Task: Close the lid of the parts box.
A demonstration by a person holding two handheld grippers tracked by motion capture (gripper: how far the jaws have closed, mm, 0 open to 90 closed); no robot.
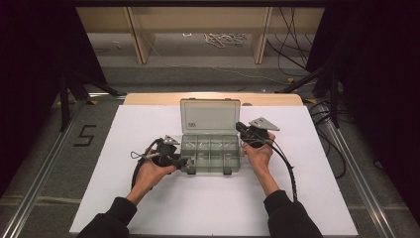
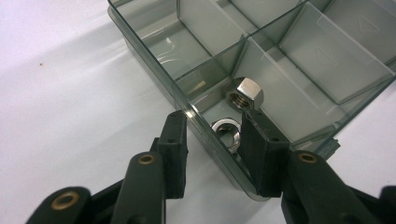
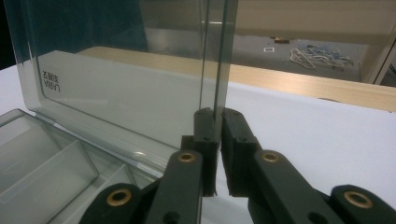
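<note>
A clear grey compartment box (image 1: 210, 154) lies open on the white table, its lid (image 1: 210, 115) standing upright. My right gripper (image 1: 241, 128) is shut on the lid's right edge; in the right gripper view the two pads (image 3: 218, 113) pinch the thin lid (image 3: 121, 79). My left gripper (image 1: 184, 162) sits at the box's near left corner. Its jaws (image 2: 214, 115) stand apart astride the box wall (image 2: 205, 128), with one finger (image 2: 173, 140) outside and the other inside the corner compartment. Two steel nuts lie there: one (image 2: 225, 131) beside the inner finger, one (image 2: 245, 93) against the divider.
The other compartments (image 2: 322, 51) look bare. A white sheet (image 1: 148, 208) covers the table, with a wooden strip (image 1: 148, 99) along its far edge. Cables trail from both grippers. Dark stands and cords lie on the floor beyond.
</note>
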